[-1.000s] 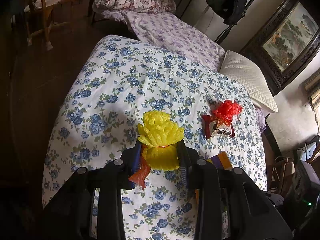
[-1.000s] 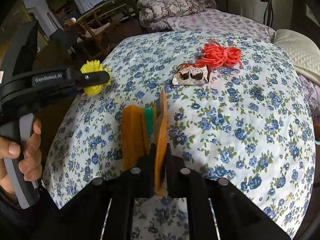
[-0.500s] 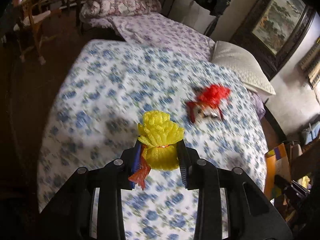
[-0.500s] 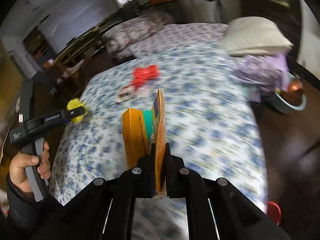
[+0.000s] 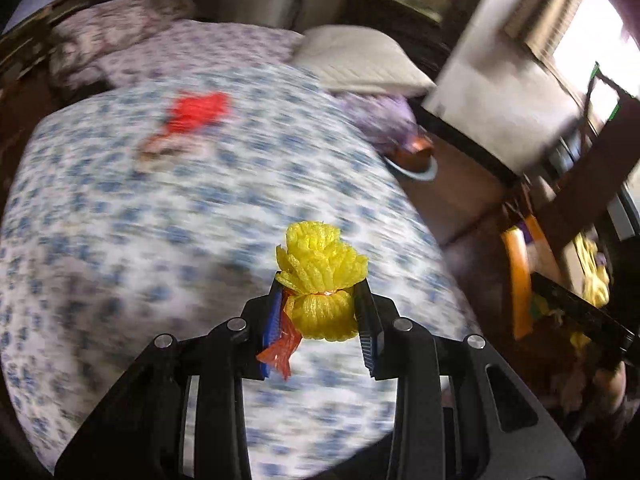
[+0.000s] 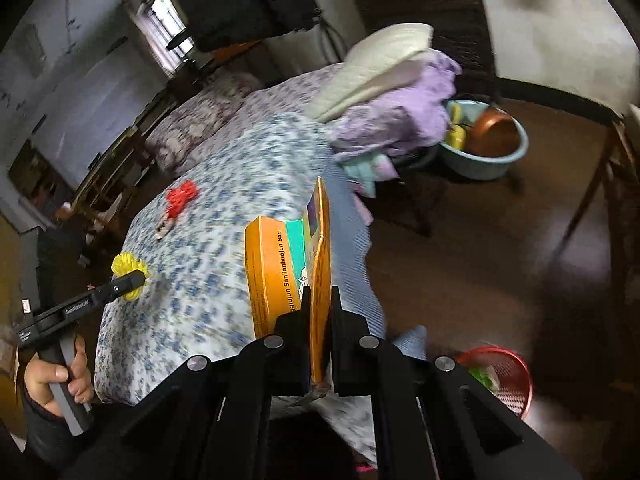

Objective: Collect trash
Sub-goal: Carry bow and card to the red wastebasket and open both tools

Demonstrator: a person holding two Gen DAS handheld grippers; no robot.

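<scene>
Up above the flowered bedspread (image 5: 160,248), the left gripper (image 5: 320,312) is clamped on a yellow foam net (image 5: 322,280), its two fingers pressing the tied lower bunch from both sides while the ruffled top sticks out past the tips; a scrap of orange wrapper (image 5: 282,350) hangs by the left finger. The right gripper (image 6: 320,312) pinches a flap of an orange cardboard box (image 6: 280,264), fingers drawn nearly together on it, and holds the box upright near the bed's edge. Well apart from both, a red foam net (image 5: 198,114) lies on the bedspread just beside a blurred wrapper (image 5: 158,150). On the dark floor beside the bed stands a red mesh basket (image 6: 512,376), with a blue basin (image 6: 492,156) farther off near the purple bedding (image 6: 404,116).
</scene>
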